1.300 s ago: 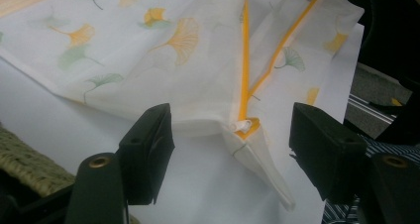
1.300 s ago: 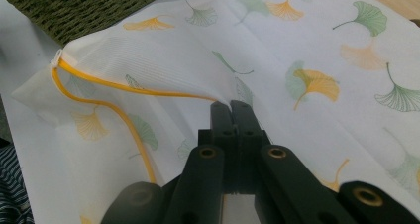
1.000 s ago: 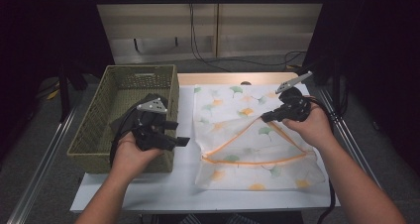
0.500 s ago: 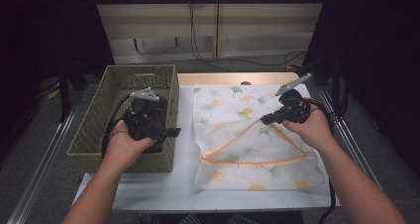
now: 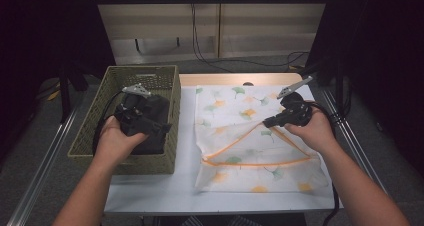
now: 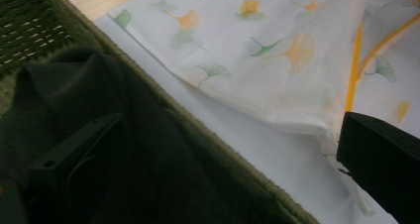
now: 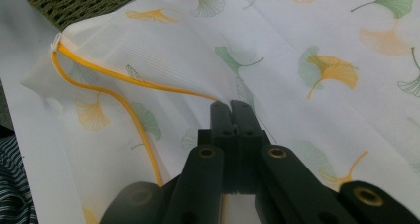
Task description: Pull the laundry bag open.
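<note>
- Basket [image 5: 90, 136]: on table [image 5: 185, 186], left side.
- Dark cloth [image 5: 155, 121]: inside basket.
- Mesh bag [image 5: 240, 136]: flat on table, just right of basket.
- Left gripper [image 5: 145, 123]: over basket.
- Right gripper [image 5: 267, 122]: on bag's upper layer.

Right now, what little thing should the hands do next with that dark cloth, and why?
Probably lower the open left gripper onto the dark cloth in the basket and close. The right gripper already pinches the mesh bag open by its orange rim.

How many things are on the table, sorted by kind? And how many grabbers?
Baskets: 1, the green basket
Dark cloths: 1, the dark cloth in it
Bags: 1, the leaf-print bag
Grabbers: 2, the left gripper and the right gripper
Total: 5
</note>
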The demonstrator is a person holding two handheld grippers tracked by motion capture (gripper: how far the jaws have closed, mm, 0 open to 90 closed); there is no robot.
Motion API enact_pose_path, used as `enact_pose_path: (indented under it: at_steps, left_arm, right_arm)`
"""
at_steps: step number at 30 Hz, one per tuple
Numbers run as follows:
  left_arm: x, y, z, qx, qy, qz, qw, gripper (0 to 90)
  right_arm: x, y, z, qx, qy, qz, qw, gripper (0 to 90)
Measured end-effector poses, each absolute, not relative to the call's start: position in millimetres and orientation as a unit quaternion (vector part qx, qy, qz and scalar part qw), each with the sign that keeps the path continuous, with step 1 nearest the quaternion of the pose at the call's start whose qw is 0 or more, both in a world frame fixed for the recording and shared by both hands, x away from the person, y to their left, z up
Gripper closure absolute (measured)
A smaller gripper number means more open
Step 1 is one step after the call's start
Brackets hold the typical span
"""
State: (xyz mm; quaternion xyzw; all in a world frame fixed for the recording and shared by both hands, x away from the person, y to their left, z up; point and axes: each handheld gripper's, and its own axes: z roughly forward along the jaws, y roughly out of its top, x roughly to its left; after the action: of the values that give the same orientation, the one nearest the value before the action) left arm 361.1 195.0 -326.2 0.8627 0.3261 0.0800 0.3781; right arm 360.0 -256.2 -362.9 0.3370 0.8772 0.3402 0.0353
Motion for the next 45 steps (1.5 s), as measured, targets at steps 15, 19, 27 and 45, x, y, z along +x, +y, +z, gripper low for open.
enact_pose_path:
  at_steps: [15, 19, 27, 45]
  left_arm:
    - [384, 218, -346, 0.839, 0.392, 0.112, 0.361, 0.0]
    - [393, 222, -354, 0.841, 0.4, 0.103, 0.35, 0.0]
    - [407, 225, -371, 0.844, 0.406, 0.099, 0.336, 0.0]
    - [427, 225, -392, 0.84, 0.411, 0.131, 0.33, 0.0]
  right_arm:
    - [360, -252, -368, 0.332, 0.882, 0.334, 0.03, 90.0]
    - [360, -252, -369, 0.334, 0.88, 0.336, 0.029, 90.0]
    - [360, -254, -370, 0.336, 0.879, 0.338, 0.029, 90.0]
    - [360, -256, -373, 0.335, 0.877, 0.343, 0.027, 90.0]
